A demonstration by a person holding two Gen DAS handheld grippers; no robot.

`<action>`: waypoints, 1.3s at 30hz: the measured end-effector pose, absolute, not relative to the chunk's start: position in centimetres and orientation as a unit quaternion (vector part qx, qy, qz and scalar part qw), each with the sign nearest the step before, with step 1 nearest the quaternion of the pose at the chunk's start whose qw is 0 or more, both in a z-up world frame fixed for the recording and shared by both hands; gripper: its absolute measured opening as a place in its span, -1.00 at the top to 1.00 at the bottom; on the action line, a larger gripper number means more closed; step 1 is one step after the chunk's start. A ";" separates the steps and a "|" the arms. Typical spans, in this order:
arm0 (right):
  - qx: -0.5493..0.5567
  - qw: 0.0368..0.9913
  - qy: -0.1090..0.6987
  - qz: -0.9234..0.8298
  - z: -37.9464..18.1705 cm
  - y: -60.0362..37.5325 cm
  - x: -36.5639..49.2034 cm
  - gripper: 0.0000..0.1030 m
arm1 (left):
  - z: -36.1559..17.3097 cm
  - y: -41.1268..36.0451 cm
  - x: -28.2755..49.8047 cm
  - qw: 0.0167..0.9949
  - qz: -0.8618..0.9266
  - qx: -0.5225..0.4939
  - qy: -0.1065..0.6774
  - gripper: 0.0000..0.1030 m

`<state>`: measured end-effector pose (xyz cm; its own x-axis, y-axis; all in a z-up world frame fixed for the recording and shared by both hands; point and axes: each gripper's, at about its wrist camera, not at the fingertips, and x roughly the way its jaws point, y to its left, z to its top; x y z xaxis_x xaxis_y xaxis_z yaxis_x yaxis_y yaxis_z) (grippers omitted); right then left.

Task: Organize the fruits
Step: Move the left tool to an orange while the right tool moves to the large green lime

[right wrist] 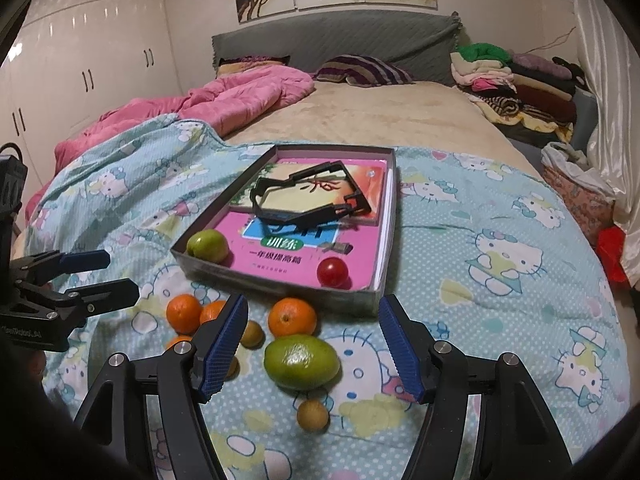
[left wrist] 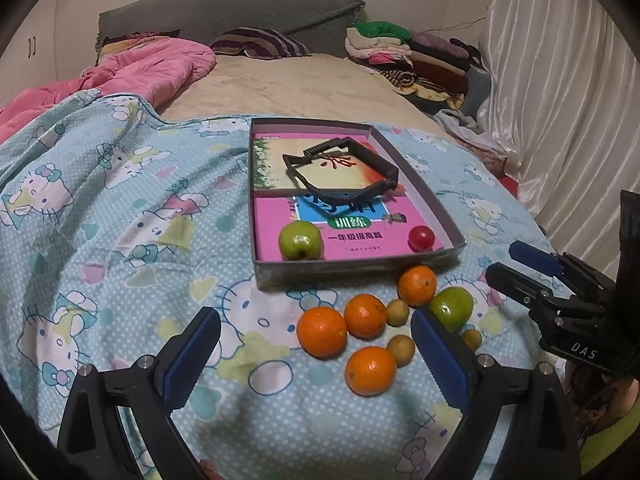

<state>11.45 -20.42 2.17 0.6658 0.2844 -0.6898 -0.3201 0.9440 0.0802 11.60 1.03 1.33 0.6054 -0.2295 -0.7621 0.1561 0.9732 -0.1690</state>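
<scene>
Soft blue blanket [left wrist: 120, 208] with cartoon cats covers the near end of a big bed, and your fruit sits on it. Farther back you can see a pink quilt [left wrist: 152, 68], a striped pillow [left wrist: 260, 42] and a pile of folded clothes [left wrist: 404, 50] by the white curtain [left wrist: 560, 80].

Your grey box [left wrist: 420, 196] lies flat on the blanket. Inside it are pink books [left wrist: 276, 216] with a black plastic frame [left wrist: 340, 168] on top. Two fruits are already in the box, at its near edge — a green apple [left wrist: 300, 240] in one corner and a small red fruit [left wrist: 421, 238] in the other.

Just in front of the box, on the blanket, wait the loose fruits: four oranges [left wrist: 322, 331] close together, a few small brown-yellow fruits [left wrist: 400, 350] among them, and a big green fruit [left wrist: 452, 308] beside them.

Your left gripper [left wrist: 316, 354] hangs above the oranges with its blue pads spread wide, and nothing is pinched. Your right gripper [right wrist: 310, 350] hangs above the big green fruit — the fruit shows in the gap between the fingers, but the pads stand apart from it on both sides, so it is not held. Each gripper shows at the edge of the other's view, and both have gaps between their fingers.
</scene>
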 end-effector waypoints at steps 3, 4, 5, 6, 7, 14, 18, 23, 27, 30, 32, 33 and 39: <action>-0.026 0.910 0.377 0.168 1.9 -20.3 11.1 -0.38 | 1.1 0.8 11.2 0.894 -0.109 -0.038 0.432 -0.87; -0.027 0.910 0.378 0.169 1.8 -20.2 11.0 -0.40 | 1.0 0.7 11.1 0.894 -0.109 -0.036 0.433 -0.87; -0.029 0.909 0.378 0.170 1.8 -20.1 10.9 -0.40 | 0.9 0.7 11.0 0.893 -0.109 -0.035 0.435 -0.87; -0.030 0.909 0.379 0.171 1.7 -20.1 10.8 -0.41 | 0.8 0.6 11.0 0.893 -0.109 -0.035 0.436 -0.87; -0.032 0.908 0.380 0.172 1.6 -20.0 10.7 -0.41 | 0.7 0.6 10.9 0.892 -0.109 -0.036 0.438 -0.87; -0.034 0.905 0.387 0.174 1.1 -20.0 10.4 -0.42 | 0.0 0.2 10.4 0.886 -0.116 -0.029 0.448 -0.87; -0.040 0.903 0.392 0.174 0.7 -20.0 10.2 -0.42 | -0.4 0.2 10.1 0.883 -0.119 -0.031 0.452 -0.87; -0.042 0.897 0.405 0.171 -0.2 -20.2 9.8 -0.42 | -1.1 -0.2 9.6 0.879 -0.122 -0.029 0.460 -0.86; -0.046 0.893 0.415 0.168 -1.0 -20.2 9.6 -0.43 | -2.0 -0.7 9.3 0.873 -0.128 -0.026 0.470 -0.79; -0.047 0.892 0.418 0.168 -1.2 -20.2 9.6 -0.43 | -2.6 -1.1 9.1 0.869 -0.133 -0.024 0.475 -0.69; -0.046 0.891 0.419 0.168 -1.3 -20.2 9.6 -0.43 | -2.9 -1.2 9.1 0.868 -0.137 -0.024 0.477 -0.60; -0.045 0.891 0.420 0.168 -1.4 -20.2 9.6 -0.43 | -3.1 -1.4 9.0 0.867 -0.141 -0.025 0.478 -0.53; -0.046 0.888 0.425 0.168 -1.9 -20.3 9.5 -0.43 | -3.8 -2.0 8.8 0.861 -0.156 -0.024 0.483 -0.29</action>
